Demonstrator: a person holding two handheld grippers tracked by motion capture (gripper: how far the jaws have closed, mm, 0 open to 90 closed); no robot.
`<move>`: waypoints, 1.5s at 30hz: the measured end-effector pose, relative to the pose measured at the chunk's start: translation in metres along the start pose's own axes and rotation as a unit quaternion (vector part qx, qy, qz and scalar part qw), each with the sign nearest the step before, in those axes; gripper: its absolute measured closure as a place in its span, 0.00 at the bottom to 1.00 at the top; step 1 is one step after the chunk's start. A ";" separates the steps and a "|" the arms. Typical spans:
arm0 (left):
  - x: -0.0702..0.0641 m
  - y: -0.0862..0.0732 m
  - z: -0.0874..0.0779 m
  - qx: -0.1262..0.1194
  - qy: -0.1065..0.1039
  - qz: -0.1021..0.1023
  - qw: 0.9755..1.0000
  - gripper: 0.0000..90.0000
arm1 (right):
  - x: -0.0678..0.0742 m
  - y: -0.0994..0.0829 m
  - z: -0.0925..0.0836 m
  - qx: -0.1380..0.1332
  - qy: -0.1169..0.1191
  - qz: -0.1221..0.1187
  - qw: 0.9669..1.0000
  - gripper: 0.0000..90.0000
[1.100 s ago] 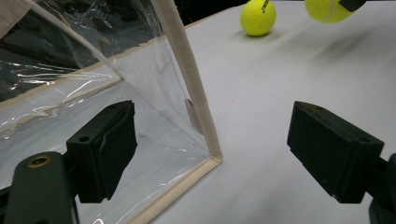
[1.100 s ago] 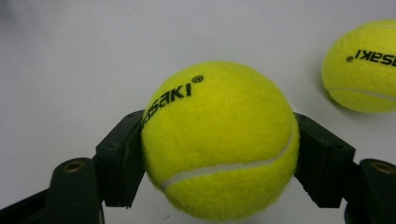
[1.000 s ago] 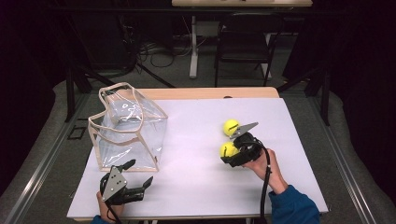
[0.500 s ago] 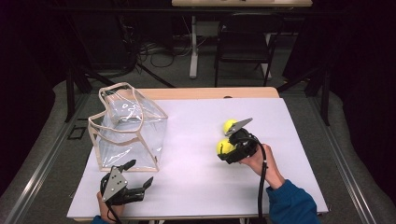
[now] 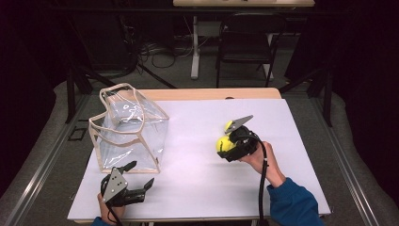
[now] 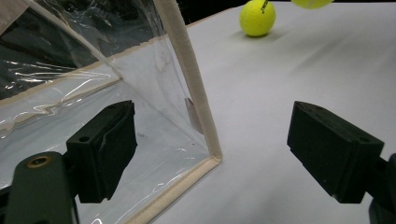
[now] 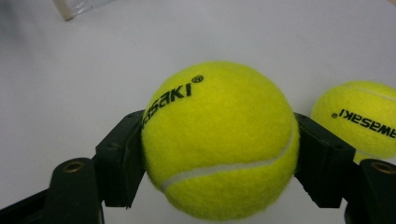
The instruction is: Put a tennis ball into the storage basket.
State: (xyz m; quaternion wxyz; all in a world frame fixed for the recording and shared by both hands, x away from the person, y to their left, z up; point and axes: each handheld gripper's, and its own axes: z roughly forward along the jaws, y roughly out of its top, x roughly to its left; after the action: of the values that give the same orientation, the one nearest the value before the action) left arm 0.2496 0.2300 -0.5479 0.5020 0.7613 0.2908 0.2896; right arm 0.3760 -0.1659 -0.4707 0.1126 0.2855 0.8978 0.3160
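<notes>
My right gripper point(image 5: 227, 147) is shut on a yellow tennis ball point(image 5: 224, 144) at the right middle of the white table point(image 5: 197, 188). In the right gripper view the black pads point(image 7: 122, 156) press both sides of that ball point(image 7: 219, 140). A second tennis ball point(image 7: 357, 119) lies just beside it, partly under the grey plate in the high view point(image 5: 228, 126). A clear plastic bag point(image 5: 129, 129) with beige trim stands open at the left. My left gripper point(image 5: 141, 174) rests open near the front edge, just before the bag's front corner point(image 6: 212, 156).
The table's front edge runs close under both hands. Bare white surface lies between the bag and the balls. Off the far edge stand a dark chair point(image 5: 247, 44), desk legs and cables on the floor.
My right gripper has shifted slightly to the left with the ball in it. The left gripper and the bag have kept still.
</notes>
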 end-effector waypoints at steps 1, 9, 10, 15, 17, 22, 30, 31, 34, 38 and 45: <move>0.000 0.000 0.000 0.000 0.000 0.000 1.000 0.18 | 0.001 0.001 0.000 0.001 -0.001 -0.001 1.000 0.29; -0.001 0.000 0.001 0.001 0.000 0.002 1.000 0.18 | 0.003 0.010 -0.001 -0.008 0.005 -0.009 1.000 0.29; -0.001 0.000 0.001 0.001 0.000 0.002 1.000 0.18 | 0.003 0.011 -0.001 -0.008 0.005 -0.010 1.000 0.29; -0.003 0.001 0.000 0.000 0.002 0.005 1.000 0.18 | 0.004 0.014 -0.002 -0.014 0.008 -0.013 1.000 0.29; -0.003 0.001 0.001 0.001 0.002 0.004 1.000 0.18 | 0.004 0.015 -0.003 -0.013 0.008 -0.014 1.000 0.29; -0.003 0.001 0.001 0.000 0.001 0.004 1.000 0.18 | 0.005 0.020 -0.005 -0.018 0.009 -0.017 1.000 0.29; -0.003 0.001 0.001 -0.001 0.001 0.004 1.000 0.18 | 0.005 0.032 -0.004 -0.026 0.014 -0.024 0.999 0.29; -0.003 0.001 0.001 -0.002 0.001 0.004 1.000 0.18 | 0.005 0.032 -0.004 -0.026 0.014 -0.024 0.999 0.29; -0.003 0.001 0.001 0.000 0.001 0.005 1.000 0.18 | 0.005 0.035 -0.004 -0.030 0.016 -0.024 0.999 0.29; -0.003 0.000 0.001 0.002 0.000 0.008 1.000 0.18 | 0.004 0.037 -0.003 -0.032 0.019 -0.023 0.999 0.29; -0.003 0.001 0.001 0.002 0.000 0.006 1.000 0.18 | 0.005 0.044 -0.003 -0.038 0.020 -0.028 0.999 0.29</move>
State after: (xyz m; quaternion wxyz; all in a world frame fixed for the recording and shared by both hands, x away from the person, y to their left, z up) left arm 0.2487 0.2268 -0.5483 0.4986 0.7642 0.2868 0.2919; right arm 0.3899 -0.1362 -0.4405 0.1141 0.2492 0.8951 0.3517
